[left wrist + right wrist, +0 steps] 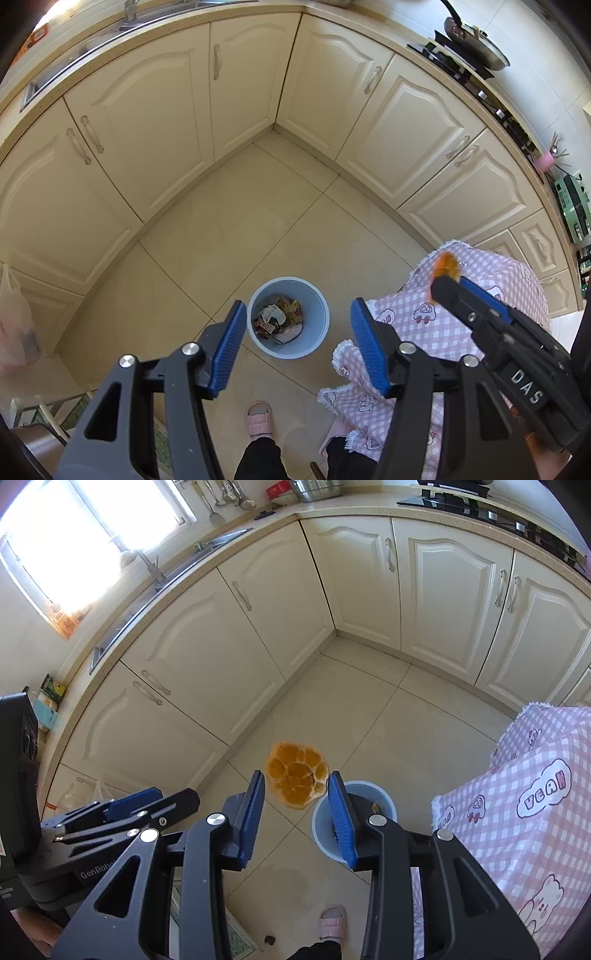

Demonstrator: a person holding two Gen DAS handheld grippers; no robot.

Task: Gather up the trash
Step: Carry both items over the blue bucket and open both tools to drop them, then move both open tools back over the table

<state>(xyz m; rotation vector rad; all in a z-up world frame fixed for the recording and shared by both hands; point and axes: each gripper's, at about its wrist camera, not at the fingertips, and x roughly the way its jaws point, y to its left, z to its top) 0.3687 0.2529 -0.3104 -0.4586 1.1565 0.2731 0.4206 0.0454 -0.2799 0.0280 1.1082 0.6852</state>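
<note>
The right gripper [296, 786] holds a flattened orange peel [297, 774] by its lower edge between 2 blue pads — the peel fans out past the fingertips, above the floor. Just right of it below stands the blue trash bin [384, 799]. The left gripper [298, 317] is wide and empty — directly over the bin [317, 310].

Both fisheye views are bright and evenly lit by daylight; in the right wrist view the window [92, 528] at the upper left is blown out to white glare; cabinet doors [147, 122] bow strongly toward the edges; black vignette fills the corners; shadows on the floor tiles [236, 236] are soft; the orange peel [445, 264] looks slightly blurred.
</note>
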